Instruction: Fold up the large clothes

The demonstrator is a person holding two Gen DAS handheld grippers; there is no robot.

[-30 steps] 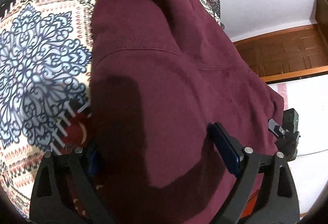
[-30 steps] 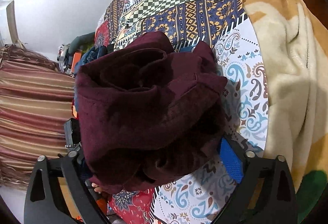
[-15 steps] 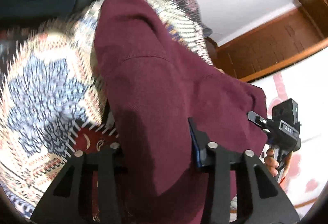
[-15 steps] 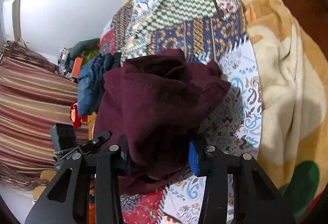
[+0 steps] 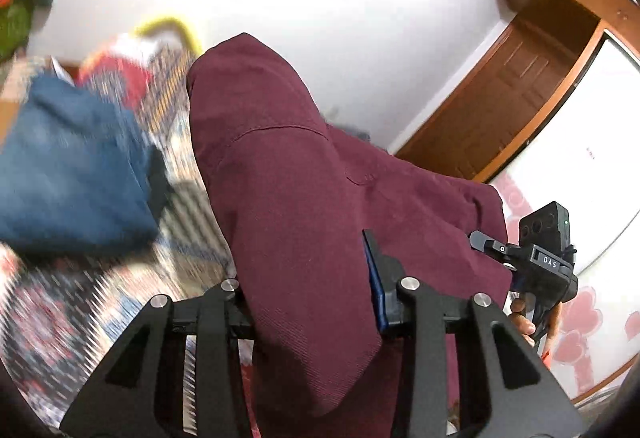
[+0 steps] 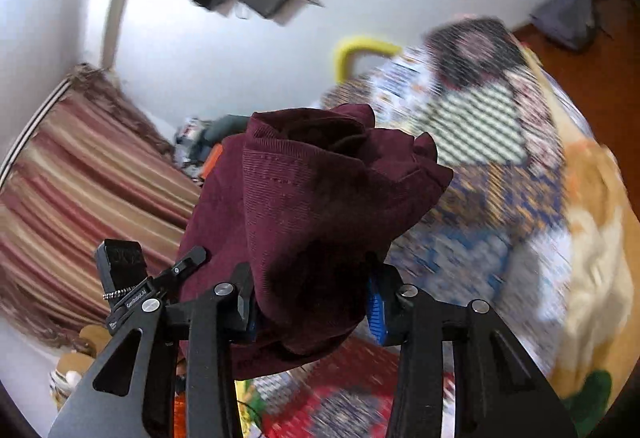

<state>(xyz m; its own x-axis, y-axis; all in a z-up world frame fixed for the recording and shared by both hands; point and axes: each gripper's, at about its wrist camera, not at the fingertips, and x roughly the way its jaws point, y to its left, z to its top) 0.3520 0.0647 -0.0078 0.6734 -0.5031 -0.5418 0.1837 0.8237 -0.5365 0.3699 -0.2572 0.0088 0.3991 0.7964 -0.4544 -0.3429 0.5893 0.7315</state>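
The maroon garment [image 5: 304, 205] hangs lifted above the patterned bedspread [image 6: 480, 165], bunched between both sets of fingers. The left gripper [image 5: 308, 294] clamps one fold; the right gripper [image 6: 312, 298] pinches another bunched part.

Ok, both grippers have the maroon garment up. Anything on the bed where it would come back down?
Yes. A blue garment lies on the patterned bedspread left of the maroon garment, which left gripper and right gripper hold. Right-side spread looks bare.

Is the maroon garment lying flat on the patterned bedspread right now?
No: the maroon corduroy garment is bunched and lifted above the patterned bedspread, clamped in the right hand-held gripper.
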